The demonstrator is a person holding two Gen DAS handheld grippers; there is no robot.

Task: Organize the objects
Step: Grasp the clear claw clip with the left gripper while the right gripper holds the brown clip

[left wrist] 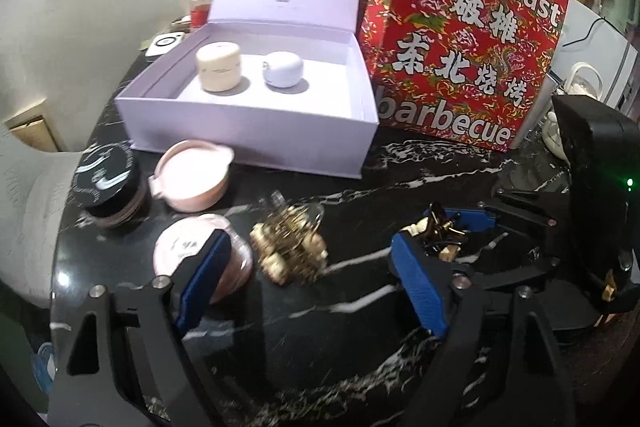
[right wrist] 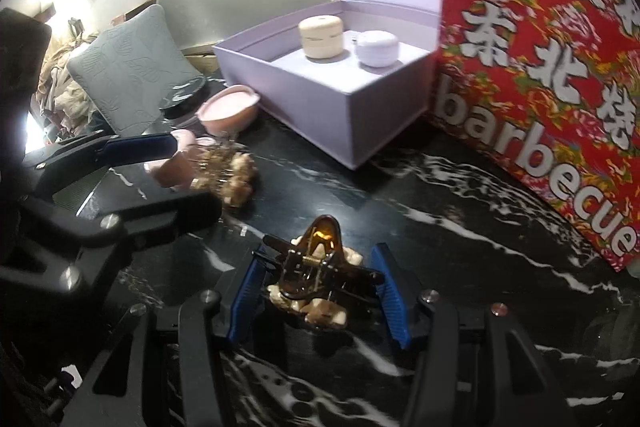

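Carefully lifted, the hair claw (right wrist: 316,275) between the right gripper (right wrist: 318,291)'s fingers, apparently clamped on it, should clear the lavender box (right wrist: 320,99)'s wall. Spread wide, the left gripper (left wrist: 304,283) holds nothing beside a second claw (left wrist: 290,251). Inside: a cream jar (right wrist: 321,37) and a white jar (right wrist: 377,47).

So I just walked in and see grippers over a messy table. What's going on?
A person is tidying small items on a black marble table. The right gripper is shut on a brown hair claw. The left gripper is open around a second, pearl-studded clip lying on the table. The open lavender box already holds two small jars.
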